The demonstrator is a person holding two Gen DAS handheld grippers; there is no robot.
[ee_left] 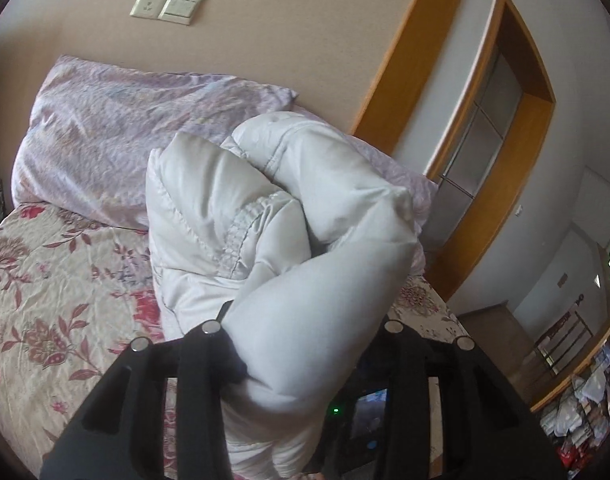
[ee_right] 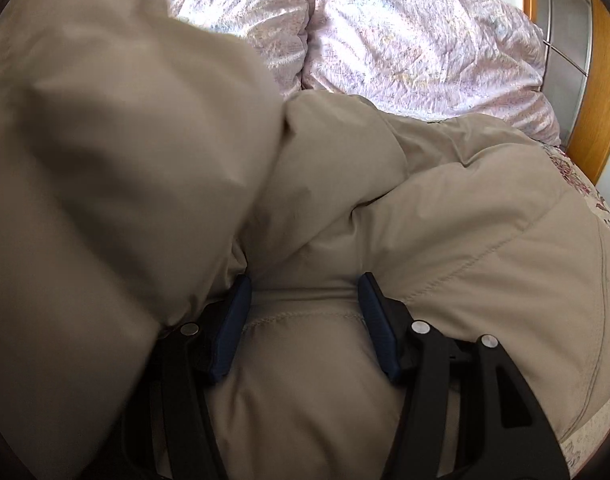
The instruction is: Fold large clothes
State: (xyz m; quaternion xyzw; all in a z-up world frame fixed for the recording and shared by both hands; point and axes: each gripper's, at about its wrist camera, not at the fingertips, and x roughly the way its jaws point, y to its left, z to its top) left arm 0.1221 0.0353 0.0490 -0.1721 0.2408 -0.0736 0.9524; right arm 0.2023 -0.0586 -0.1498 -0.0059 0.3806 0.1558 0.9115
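A puffy quilted jacket, pale grey-white in the left wrist view (ee_left: 265, 216) and beige in the right wrist view (ee_right: 425, 216), lies bunched on the bed. My left gripper (ee_left: 305, 332) holds a thick padded fold of it lifted up; the fabric fills the gap between the jaws and hides the fingertips. My right gripper (ee_right: 305, 304) has its blue pads (ee_right: 375, 320) apart, with a bulge of the jacket pressed between them. A large raised fold covers the left of the right wrist view.
The bed has a floral cover (ee_left: 53, 288). Lilac pillows (ee_left: 117, 128) (ee_right: 417, 40) lie at its head against a tan wall. A wooden door frame (ee_left: 501, 152) stands to the right, with cluttered shelves (ee_left: 585, 400) beyond.
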